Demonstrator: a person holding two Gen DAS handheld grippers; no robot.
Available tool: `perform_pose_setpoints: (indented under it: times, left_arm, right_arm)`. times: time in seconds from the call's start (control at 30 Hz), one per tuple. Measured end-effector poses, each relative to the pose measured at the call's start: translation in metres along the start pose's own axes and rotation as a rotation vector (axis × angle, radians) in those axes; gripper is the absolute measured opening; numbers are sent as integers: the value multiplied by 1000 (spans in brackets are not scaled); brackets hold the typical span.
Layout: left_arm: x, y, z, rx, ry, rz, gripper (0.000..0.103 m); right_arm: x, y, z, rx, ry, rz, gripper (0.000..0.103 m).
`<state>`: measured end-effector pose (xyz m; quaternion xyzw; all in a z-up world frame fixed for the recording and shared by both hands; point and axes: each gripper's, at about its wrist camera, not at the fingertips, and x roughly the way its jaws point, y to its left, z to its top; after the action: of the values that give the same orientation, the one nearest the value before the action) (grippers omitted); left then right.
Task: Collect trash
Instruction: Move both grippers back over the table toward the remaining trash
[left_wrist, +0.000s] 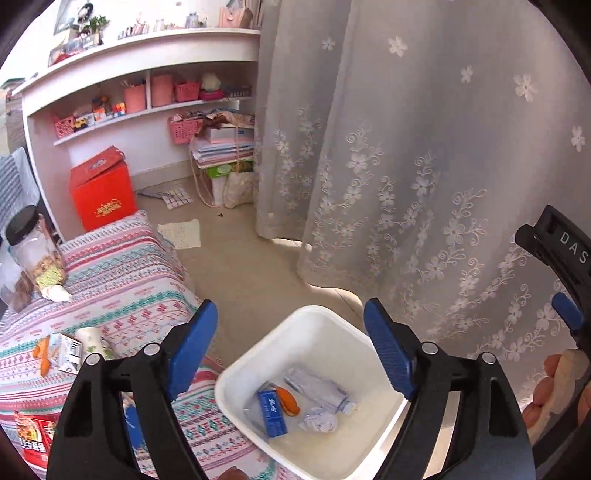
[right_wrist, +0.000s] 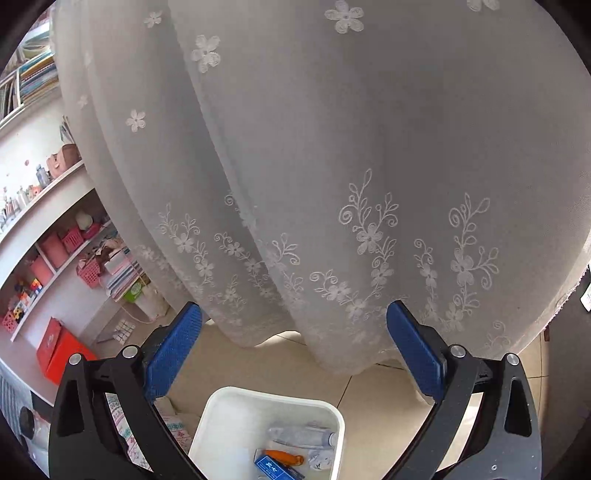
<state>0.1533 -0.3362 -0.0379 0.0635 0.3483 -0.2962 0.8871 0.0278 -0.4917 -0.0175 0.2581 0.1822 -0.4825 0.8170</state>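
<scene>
We hold left gripper (left_wrist: 291, 354) level, jaws spread wide, nothing between blue pads (left_wrist: 194, 349). Right gripper (right_wrist: 295, 354) likewise wide apart, empty; its body (left_wrist: 565, 258) visible at right.

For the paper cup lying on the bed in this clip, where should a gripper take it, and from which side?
Judging from the left wrist view, the paper cup lies on its side on the bedspread, beside a small carton. Probably best from above, fingers closing across its round body near the middle. Both grippers are open and empty.

White bin (left_wrist: 258, 369), floral-embroidered grey curtain (left_wrist: 406, 147)
</scene>
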Motion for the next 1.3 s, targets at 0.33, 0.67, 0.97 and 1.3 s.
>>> perform_pose_setpoints:
  times: [0.33,0.67,0.97,1.3]
  left_arm:
    - [-41,73,13,-38,-135,316,96]
    - [-82,164,3,-154,-163,458,96]
    - [-102,235,-22,-239,-139,544,96]
    - [-110,323,-61,-337,-42,615,96]
  right_arm:
    - [-28,69,-29,-144,-13,108,96]
    - [-62,146,-80,-337,-9,234,96]
    - [-95,207,-130,-466,3,334,96]
    - [-115,270,-192,-627,55,421,96]
